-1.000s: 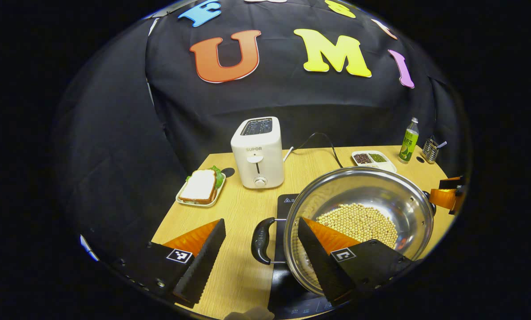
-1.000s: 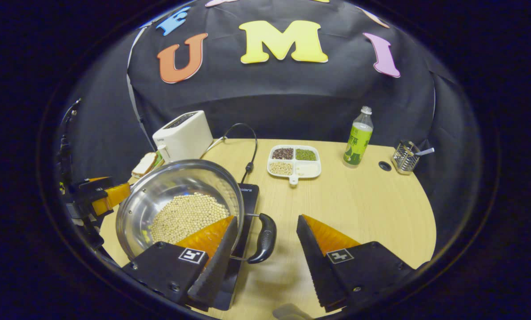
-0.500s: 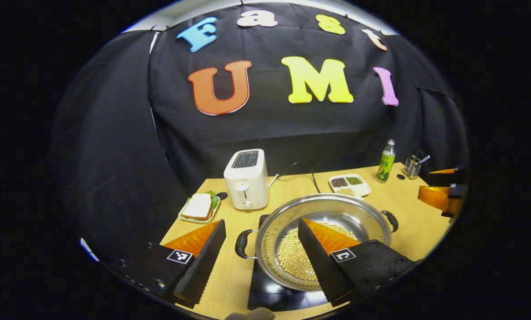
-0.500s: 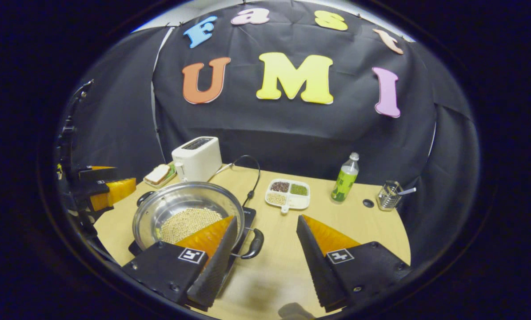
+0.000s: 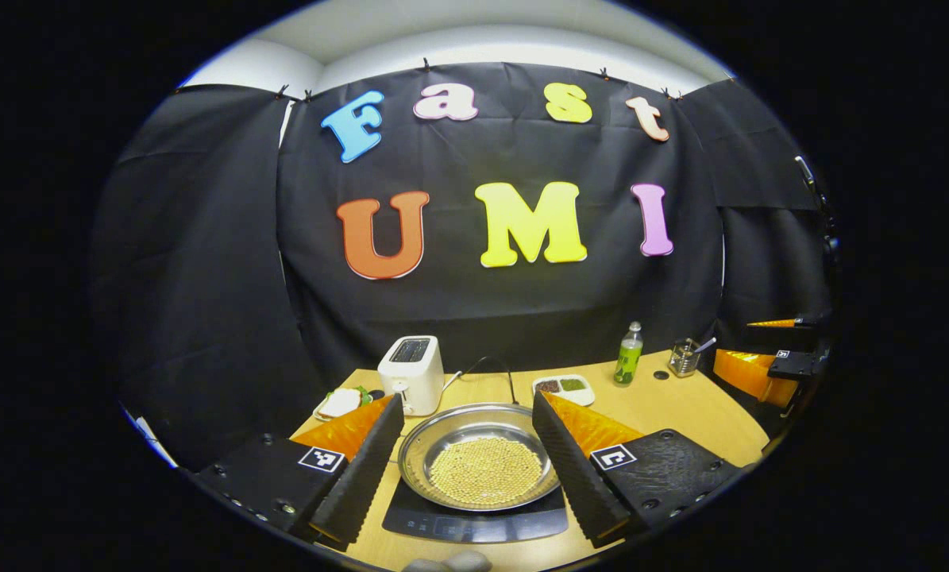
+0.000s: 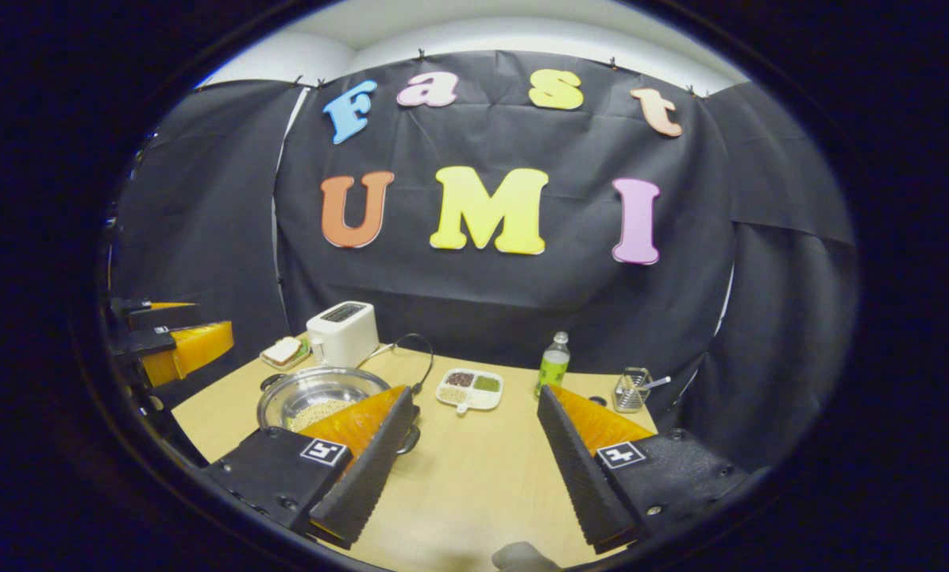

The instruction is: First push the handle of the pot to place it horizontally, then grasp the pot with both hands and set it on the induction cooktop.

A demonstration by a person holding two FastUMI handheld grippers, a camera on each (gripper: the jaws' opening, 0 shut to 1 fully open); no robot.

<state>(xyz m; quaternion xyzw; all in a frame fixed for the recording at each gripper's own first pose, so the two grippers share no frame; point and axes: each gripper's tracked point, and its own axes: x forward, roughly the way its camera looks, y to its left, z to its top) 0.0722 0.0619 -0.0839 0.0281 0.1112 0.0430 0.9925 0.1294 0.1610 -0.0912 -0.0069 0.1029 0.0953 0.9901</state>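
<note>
The steel pot (image 5: 429,442), with pale beans in its bottom, sits on the black induction cooktop (image 5: 474,523) at the table's near edge. My left gripper (image 5: 467,400) hovers open well back from it and above it, its fingers framing the pot without touching. In the right gripper view the pot (image 6: 299,391) lies at the left, partly behind my left finger, with one black handle (image 6: 412,435) poking out. My right gripper (image 6: 476,394) is open over bare table, apart from the pot. Each view also shows the other gripper out at its side (image 5: 768,369) (image 6: 174,348).
At the back of the wooden table (image 6: 474,477) stand a white toaster (image 5: 410,363), a sandwich on a plate (image 5: 339,403), a divided dish of beans (image 5: 563,387), a green bottle (image 5: 629,353) and a wire holder (image 5: 684,357). A black cable (image 6: 418,353) runs behind the pot.
Both grippers have drawn back and risen away from the pot's handles, staying open. The pot looks smaller and farther off, and it rests on the cooktop.
</note>
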